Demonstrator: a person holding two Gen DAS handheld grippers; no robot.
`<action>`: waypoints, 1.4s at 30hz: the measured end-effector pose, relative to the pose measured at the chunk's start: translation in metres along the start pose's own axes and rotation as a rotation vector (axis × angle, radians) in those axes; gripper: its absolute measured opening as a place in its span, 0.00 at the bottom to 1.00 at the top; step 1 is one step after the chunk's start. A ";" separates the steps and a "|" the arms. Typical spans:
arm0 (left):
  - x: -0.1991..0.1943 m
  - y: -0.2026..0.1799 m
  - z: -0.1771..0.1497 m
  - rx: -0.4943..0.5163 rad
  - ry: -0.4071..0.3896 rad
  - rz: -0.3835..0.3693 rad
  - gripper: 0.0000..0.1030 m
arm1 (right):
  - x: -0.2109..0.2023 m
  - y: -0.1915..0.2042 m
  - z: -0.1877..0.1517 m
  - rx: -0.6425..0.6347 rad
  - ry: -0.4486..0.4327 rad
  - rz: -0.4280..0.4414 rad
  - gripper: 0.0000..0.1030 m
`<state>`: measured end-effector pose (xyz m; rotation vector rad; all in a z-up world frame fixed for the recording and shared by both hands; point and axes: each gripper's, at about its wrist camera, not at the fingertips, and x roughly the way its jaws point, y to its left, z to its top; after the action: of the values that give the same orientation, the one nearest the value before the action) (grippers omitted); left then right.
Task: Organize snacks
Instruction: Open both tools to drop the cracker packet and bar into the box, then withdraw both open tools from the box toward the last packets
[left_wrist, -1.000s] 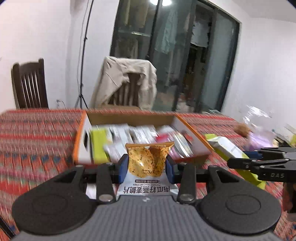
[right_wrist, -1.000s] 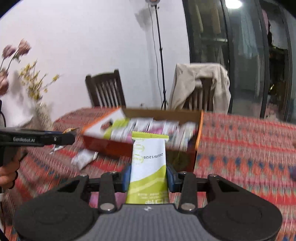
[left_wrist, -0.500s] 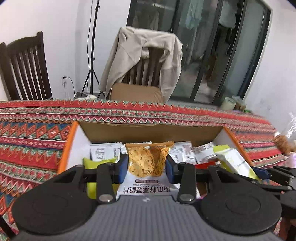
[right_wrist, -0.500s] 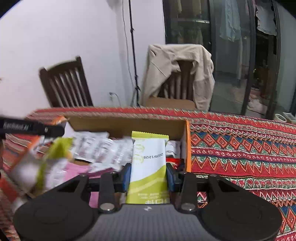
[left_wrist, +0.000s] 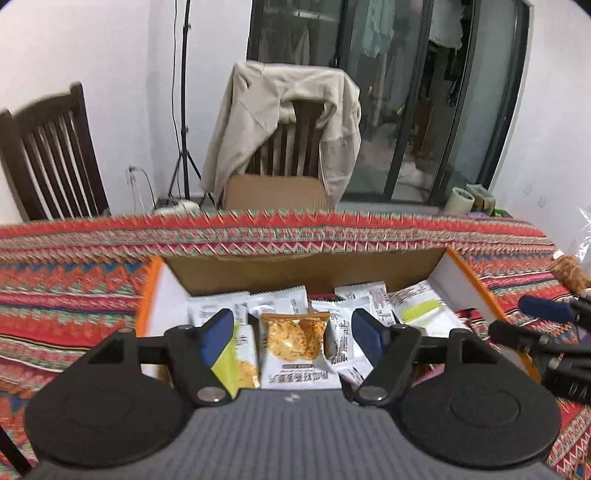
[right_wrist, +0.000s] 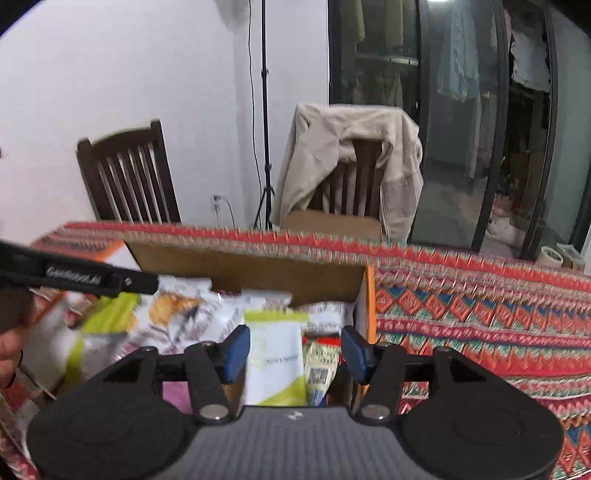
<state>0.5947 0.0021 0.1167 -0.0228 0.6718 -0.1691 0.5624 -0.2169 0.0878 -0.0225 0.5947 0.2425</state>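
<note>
The open cardboard box with orange-edged white flaps (left_wrist: 295, 267) sits on the red zigzag-patterned tablecloth (left_wrist: 66, 295) and already holds a heap of wrapped snacks: white sachets (left_wrist: 280, 302), a white-and-lime pouch (left_wrist: 421, 306) toward two o'clock, more packets underneath. Judging by that pile, the sorting is well along. On the cloth outside the box, only a brown furry-looking item and some clear plastic show at the three o'clock edge of the left view, so how much is left to gather I cannot tell.

The left gripper (left_wrist: 291, 332) hovers over the near side of the box with its blue pads (left_wrist: 218, 332) spread. Its jaws have just been opening, and the white packet picturing a golden round cracker (left_wrist: 295, 343) lies between them with a clear gap on each side: released, apparently resting on the snacks below.

The right gripper (right_wrist: 293, 349) is over the box's right end, by the orange-edged wall at three o'clock. Its jaws have just been opening too. The white-and-lime-green sachet (right_wrist: 275, 362) stands between the pads, seemingly free of both, though blur makes the left-hand gap hard to judge. Both packets look delivered, and what remains is to back out and fetch any stragglers.
</note>
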 end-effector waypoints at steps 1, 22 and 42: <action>-0.014 0.001 0.000 0.008 -0.018 0.002 0.70 | -0.011 0.001 0.003 -0.004 -0.018 0.003 0.54; -0.285 0.003 -0.218 -0.088 -0.253 0.130 0.84 | -0.246 0.033 -0.109 -0.099 -0.206 0.103 0.87; -0.266 0.011 -0.276 -0.184 -0.079 0.137 0.85 | -0.234 0.049 -0.237 0.049 0.034 0.135 0.88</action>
<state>0.2204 0.0651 0.0638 -0.1590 0.6061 0.0253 0.2330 -0.2419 0.0238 0.0613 0.6367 0.3594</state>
